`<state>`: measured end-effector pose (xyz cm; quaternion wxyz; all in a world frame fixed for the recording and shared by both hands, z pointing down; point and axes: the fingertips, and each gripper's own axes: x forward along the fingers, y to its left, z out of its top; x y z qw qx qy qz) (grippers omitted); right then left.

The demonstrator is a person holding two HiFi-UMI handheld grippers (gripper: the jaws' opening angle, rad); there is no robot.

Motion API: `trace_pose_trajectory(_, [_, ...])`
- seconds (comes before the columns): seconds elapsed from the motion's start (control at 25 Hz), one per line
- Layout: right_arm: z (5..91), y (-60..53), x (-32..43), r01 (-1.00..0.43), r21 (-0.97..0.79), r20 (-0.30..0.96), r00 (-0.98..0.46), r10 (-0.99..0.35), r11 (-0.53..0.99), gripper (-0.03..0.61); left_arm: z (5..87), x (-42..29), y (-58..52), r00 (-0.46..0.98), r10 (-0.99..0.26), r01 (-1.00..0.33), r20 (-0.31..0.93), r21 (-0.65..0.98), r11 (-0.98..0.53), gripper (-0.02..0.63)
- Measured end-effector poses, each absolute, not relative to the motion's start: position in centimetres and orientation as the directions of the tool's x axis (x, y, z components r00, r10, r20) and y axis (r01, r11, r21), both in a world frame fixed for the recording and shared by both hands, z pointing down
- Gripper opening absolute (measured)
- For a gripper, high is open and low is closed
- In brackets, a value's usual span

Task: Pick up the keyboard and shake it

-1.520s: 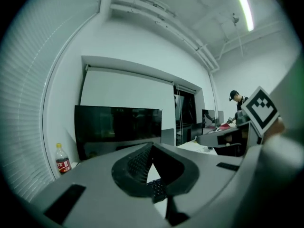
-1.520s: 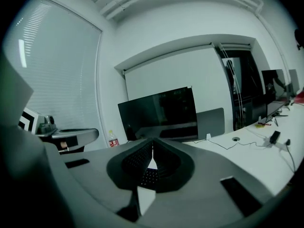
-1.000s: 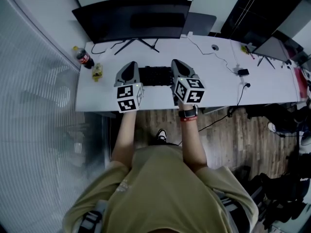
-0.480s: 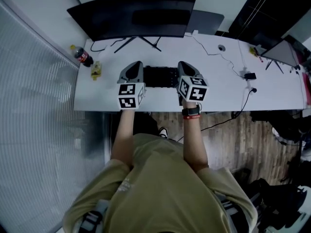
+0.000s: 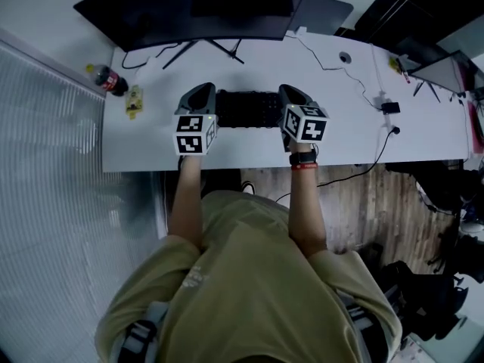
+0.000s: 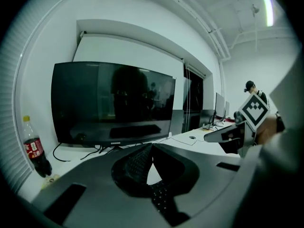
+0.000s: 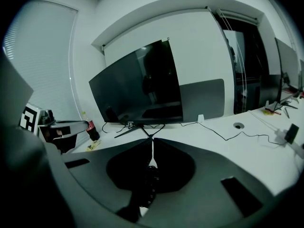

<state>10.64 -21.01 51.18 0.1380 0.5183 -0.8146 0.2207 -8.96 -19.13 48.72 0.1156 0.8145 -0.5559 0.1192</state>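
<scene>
head view: monitor point(image 5: 189, 10) behind keyboard point(image 5: 247, 110)

Over the long white counter point(image 5: 355, 138) before you, the black rectangular keyboard point(image 5: 246, 109) spans between your left claw point(image 5: 205, 88) and right claw point(image 5: 288, 90), one at each end, with the wide black monitor point(image 5: 189, 10) behind it and the dark plastic cola bottle point(image 5: 106, 79) standing far left.

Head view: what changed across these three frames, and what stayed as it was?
The left gripper and right gripper sank together toward the desk, carrying the keyboard down between them. Both tongs stay shut on its ends; nothing was let go. Whether it touches the desk is unclear. The monitor and bottle kept their places.
</scene>
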Motion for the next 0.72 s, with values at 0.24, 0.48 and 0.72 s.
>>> trace_pose_trajectory(0.24, [55.1, -23.5, 11.6, -0.921, -0.23, 0.524, -0.39, -0.757, 0.315, 0.028, 53.3, -11.0, -21.8, 0.329, -0.849, -0.943, 0.414, 0.094, -0.32, 0.021])
trace_pose_trajectory(0.48, [58.5, -24.9, 12.4, -0.929, -0.235, 0.57, -0.369, -0.734, 0.284, 0.041, 56.7, -12.8, -23.6, 0.318, -0.822, -0.948, 0.473, 0.131, -0.291, 0.021])
trace_pose_trajectory(0.72, [60.6, -25.8, 12.5, -0.929, -0.224, 0.6, -0.369, -0.71, 0.293, 0.126, 59.7, -13.7, -24.5, 0.321, -0.781, -0.946, 0.536, 0.14, -0.293, 0.067])
